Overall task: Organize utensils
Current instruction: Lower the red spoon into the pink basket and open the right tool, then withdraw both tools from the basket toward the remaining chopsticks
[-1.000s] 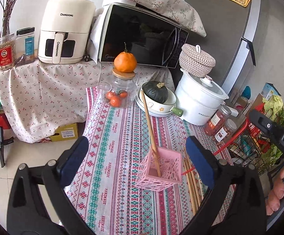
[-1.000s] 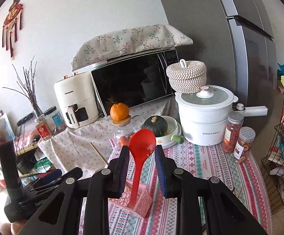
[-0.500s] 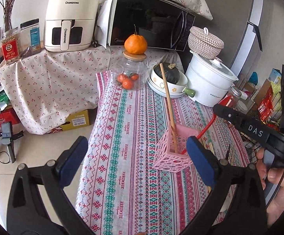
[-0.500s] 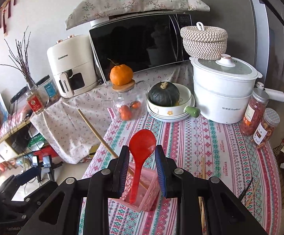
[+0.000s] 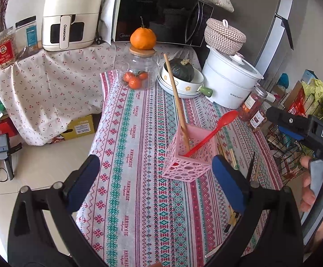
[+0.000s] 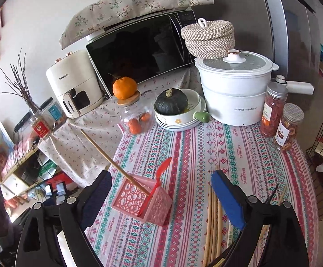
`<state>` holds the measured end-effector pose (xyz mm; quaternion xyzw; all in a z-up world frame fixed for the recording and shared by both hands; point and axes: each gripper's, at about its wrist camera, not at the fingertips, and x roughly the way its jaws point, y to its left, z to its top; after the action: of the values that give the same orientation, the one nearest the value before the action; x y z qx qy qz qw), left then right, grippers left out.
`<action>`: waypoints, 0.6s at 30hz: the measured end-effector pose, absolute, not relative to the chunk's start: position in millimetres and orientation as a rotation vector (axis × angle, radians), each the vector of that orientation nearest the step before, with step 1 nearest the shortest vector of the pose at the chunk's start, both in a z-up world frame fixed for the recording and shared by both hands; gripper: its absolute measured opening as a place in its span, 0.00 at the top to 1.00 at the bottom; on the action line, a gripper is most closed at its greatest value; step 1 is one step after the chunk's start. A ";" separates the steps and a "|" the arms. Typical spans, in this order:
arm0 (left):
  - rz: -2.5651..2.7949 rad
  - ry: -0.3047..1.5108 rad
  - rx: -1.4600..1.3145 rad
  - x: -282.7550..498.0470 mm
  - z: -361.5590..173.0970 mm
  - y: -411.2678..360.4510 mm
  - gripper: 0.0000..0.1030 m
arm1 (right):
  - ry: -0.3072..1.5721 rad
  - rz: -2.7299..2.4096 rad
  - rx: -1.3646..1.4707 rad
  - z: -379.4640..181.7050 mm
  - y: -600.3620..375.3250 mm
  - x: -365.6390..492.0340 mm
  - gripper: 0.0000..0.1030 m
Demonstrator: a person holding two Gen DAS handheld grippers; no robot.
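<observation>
From my left wrist camera, my left gripper [image 5: 156,179] stood with its jaws wide apart and nothing between them, low in the frame. Just above its right finger, right of centre, the pink basket [image 5: 189,153] stood on the striped tablecloth [image 5: 137,138]. A wooden chopstick [image 5: 176,99] leaned up out of it toward the top of the frame, and a red spoon [image 5: 215,130] leaned out toward the right. My right gripper [image 5: 304,126] showed at the right edge, held in my hand [image 5: 313,191]. From my right wrist camera, my right gripper [image 6: 161,197] had just been opening and its jaws stood wide apart, empty. The basket [image 6: 143,199] sat between its fingers at lower centre, the spoon [image 6: 159,180] and chopstick [image 6: 114,162] inside it, free of the pads. More chopsticks [image 6: 213,220] lay flat on the cloth behind the right finger.
</observation>
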<state>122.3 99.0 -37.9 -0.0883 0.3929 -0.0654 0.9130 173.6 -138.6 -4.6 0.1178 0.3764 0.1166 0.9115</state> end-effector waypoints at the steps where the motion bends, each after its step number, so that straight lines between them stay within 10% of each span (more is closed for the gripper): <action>1: -0.141 0.818 -0.173 120.7 -39.5 95.6 0.02 | 0.787 0.227 0.239 -5.9 -144.3 170.6 0.03; 18: -0.275 0.928 0.070 102.5 -59.5 8.2 0.02 | 0.936 0.021 0.164 -41.1 -252.5 123.1 0.02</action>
<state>102.5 8.2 -59.5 0.0335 0.4462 -0.1323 0.8845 123.1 -252.5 -41.1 0.0790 0.4505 0.0099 0.8892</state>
